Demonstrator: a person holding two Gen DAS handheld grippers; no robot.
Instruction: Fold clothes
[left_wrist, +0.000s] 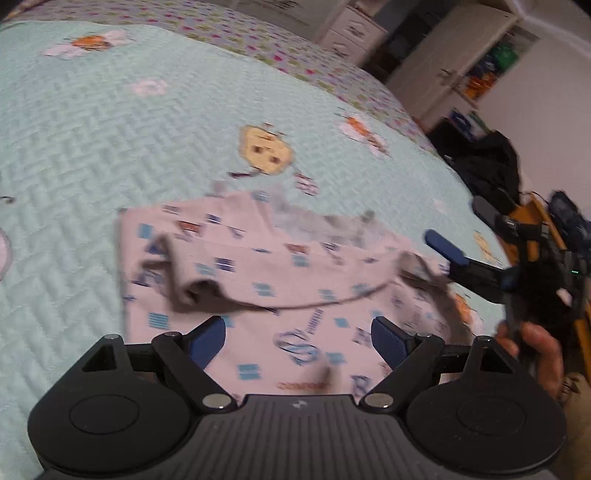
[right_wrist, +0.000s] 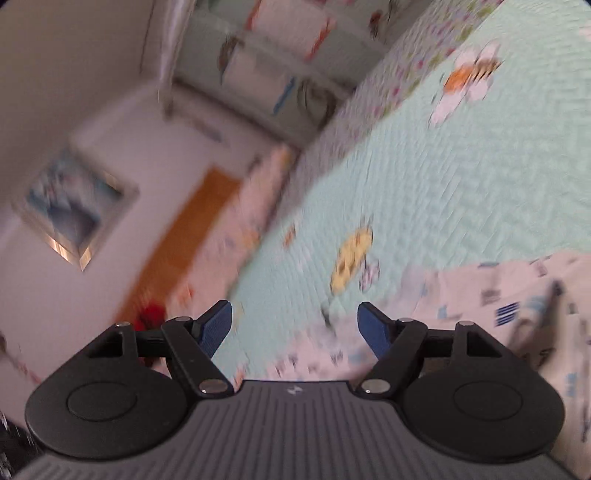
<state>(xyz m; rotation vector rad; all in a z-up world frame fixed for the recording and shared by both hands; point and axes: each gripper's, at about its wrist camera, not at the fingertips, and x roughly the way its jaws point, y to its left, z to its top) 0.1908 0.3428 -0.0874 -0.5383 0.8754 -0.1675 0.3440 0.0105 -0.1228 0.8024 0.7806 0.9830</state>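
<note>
Item: pink printed garment (left_wrist: 280, 295), partly folded, laid on the bed's mint quilt (left_wrist: 110, 147); one sleeve is doubled over at 9 o'clock, a loose edge lifted at 3 o'clock. Left claw (left_wrist: 298, 338) is held above the near hem, jaws wide, nothing gripped. Right claw (left_wrist: 461, 251), seen at 3 o'clock beside the garment, likewise stands open and empty; a hand (left_wrist: 535, 354) carries it. Recommended: the loose edge is to be pinched at both corners, drawn taut, then laid flat.
</note>
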